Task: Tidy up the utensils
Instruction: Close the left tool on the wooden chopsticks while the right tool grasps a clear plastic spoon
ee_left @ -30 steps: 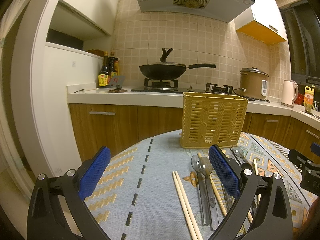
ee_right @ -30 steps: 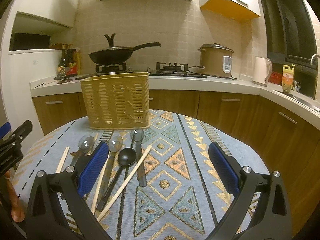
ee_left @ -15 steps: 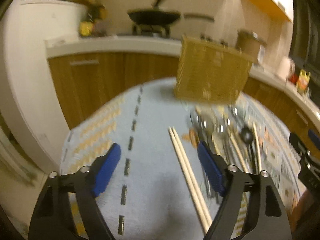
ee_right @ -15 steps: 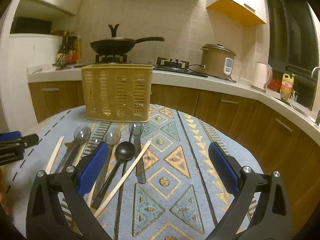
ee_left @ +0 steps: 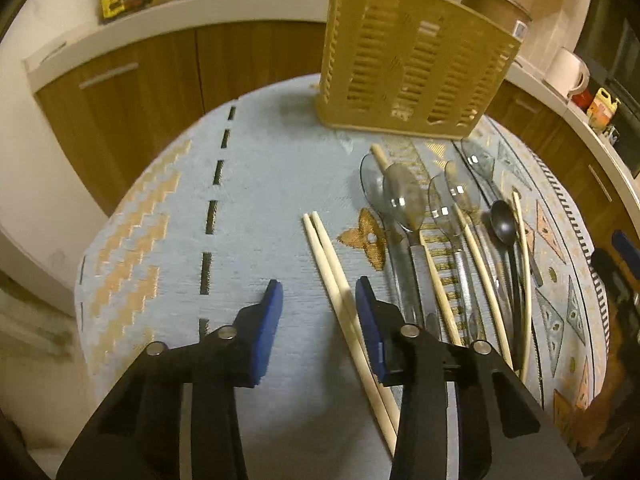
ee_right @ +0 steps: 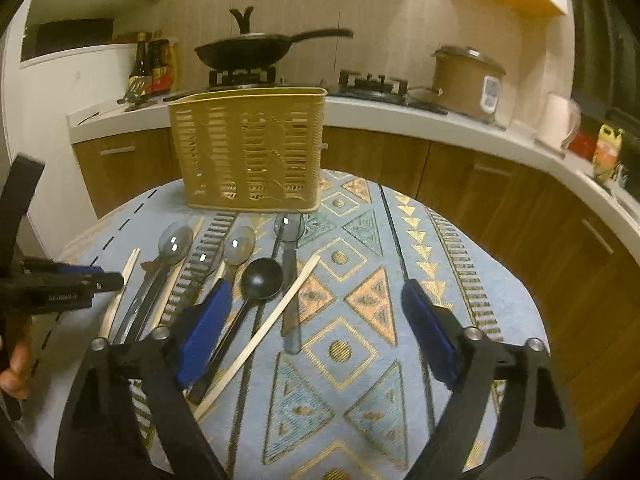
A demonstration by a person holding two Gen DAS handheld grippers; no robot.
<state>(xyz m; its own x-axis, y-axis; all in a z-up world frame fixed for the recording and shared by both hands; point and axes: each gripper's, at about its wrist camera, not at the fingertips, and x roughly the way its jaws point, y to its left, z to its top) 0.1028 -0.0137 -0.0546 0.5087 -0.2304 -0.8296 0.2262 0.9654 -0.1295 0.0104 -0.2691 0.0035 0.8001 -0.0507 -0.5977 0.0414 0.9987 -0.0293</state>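
Note:
Several utensils lie in a row on the patterned cloth in front of an upright yellow slotted utensil holder [ee_left: 412,60] [ee_right: 248,148]. My left gripper [ee_left: 320,308] points down at the left end of the row. Its jaws are closing around a pair of pale chopsticks [ee_left: 328,268], which lies just inside the right pad; the pads do not press on it. Clear spoons [ee_left: 404,196] and a black spoon [ee_left: 503,224] lie further right. My right gripper [ee_right: 316,320] hovers over the black spoon [ee_right: 262,278] and a single chopstick [ee_right: 280,316], jaws wide and closing on nothing.
The round table's edge [ee_left: 132,184] curves close on the left, with wooden cabinets behind it. On the counter stand a wok [ee_right: 248,50], a rice cooker [ee_right: 466,80], a kettle [ee_right: 560,120] and bottles [ee_right: 154,66]. A hand [ee_right: 16,368] holds the left gripper.
My left gripper has tipped downward and come over the pair of chopsticks, its jaws much narrower. My right gripper has moved a little toward the holder and its jaws have narrowed slightly.

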